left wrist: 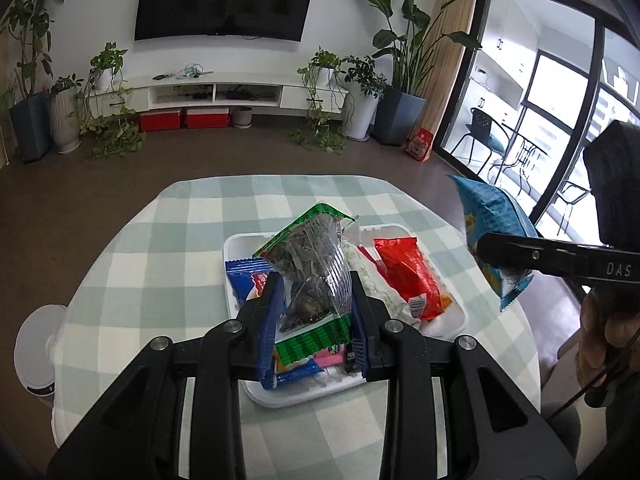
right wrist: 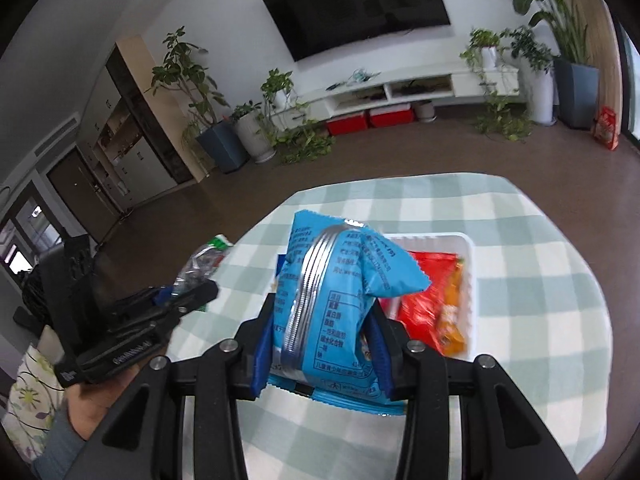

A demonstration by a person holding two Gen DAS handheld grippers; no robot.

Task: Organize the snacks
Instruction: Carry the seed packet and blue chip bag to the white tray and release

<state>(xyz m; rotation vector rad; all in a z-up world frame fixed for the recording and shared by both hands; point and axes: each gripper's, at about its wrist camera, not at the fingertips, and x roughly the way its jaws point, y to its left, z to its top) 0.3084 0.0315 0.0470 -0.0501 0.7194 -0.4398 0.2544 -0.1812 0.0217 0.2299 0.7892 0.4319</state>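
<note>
A clear bag with green edges (left wrist: 312,264), full of dark snack pieces, hangs above the white tray (left wrist: 456,316) with my left gripper (left wrist: 315,284) shut on it. My right gripper (right wrist: 322,308) is shut on a puffy light-blue bag (right wrist: 340,280), also lifted over the tray (right wrist: 469,252). In the left wrist view the right gripper (left wrist: 488,246) shows at the right edge with the blue bag (left wrist: 488,208) in it. In the right wrist view the left gripper (right wrist: 206,292) and its clear bag (right wrist: 200,260) are at the left.
The tray sits on a round table with a green-and-white checked cloth (left wrist: 168,248). In it lie a red packet (left wrist: 408,276), a blue packet (left wrist: 244,270), a white packet (left wrist: 380,292) and an orange one (right wrist: 450,320). A white round object (left wrist: 36,348) stands left of the table.
</note>
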